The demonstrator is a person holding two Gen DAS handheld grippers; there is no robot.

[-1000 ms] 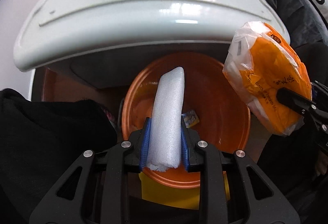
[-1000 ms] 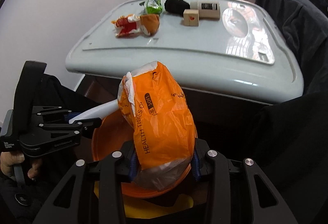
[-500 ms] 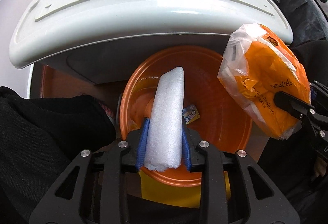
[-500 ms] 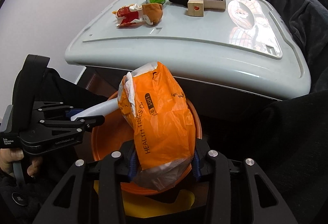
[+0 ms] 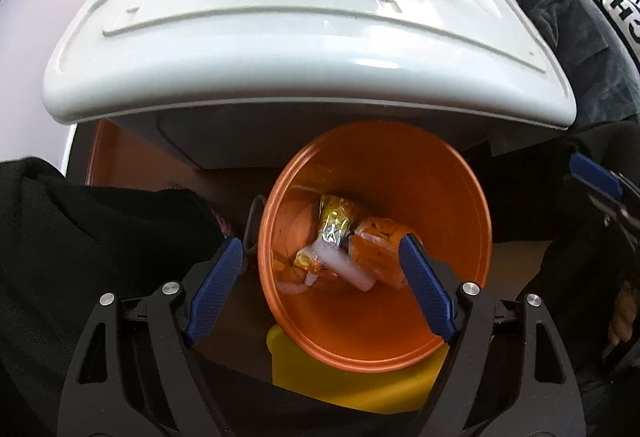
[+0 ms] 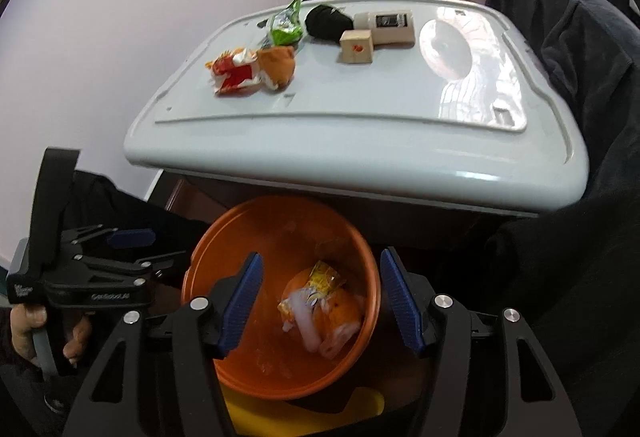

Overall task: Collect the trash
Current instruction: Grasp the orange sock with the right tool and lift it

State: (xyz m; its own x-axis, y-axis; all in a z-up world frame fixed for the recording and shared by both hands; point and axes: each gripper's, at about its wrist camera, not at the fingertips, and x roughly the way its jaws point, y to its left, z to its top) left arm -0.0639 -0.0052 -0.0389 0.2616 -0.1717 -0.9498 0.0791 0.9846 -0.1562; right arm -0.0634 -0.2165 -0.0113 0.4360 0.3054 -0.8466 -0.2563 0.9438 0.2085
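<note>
An orange bin [image 5: 400, 165] stands below the white table's front edge; it also shows in the right wrist view [image 6: 280, 217]. Inside lie a white foam piece [image 5: 344, 265], an orange tissue bag [image 5: 376, 249] and a yellow foil wrapper [image 5: 334, 217]. My left gripper [image 5: 320, 277] is open and empty above the bin. My right gripper [image 6: 320, 301] is open and empty above it too. A red-and-white wrapper [image 6: 234, 73] and a green wrapper [image 6: 286, 23] lie on the white table [image 6: 360, 141].
On the table also lie an orange plush toy [image 6: 278, 65], a black cloth ball [image 6: 328, 21], a wooden block [image 6: 357, 45], a cream bottle [image 6: 386, 25] and a clear lid [image 6: 446, 47]. Dark clothing [image 6: 560, 37] hangs at the right. A yellow object [image 5: 352, 385] sits under the bin.
Both grippers opened. The foam piece dropped from the left and the orange tissue bag from the right; both now lie in the bin.
</note>
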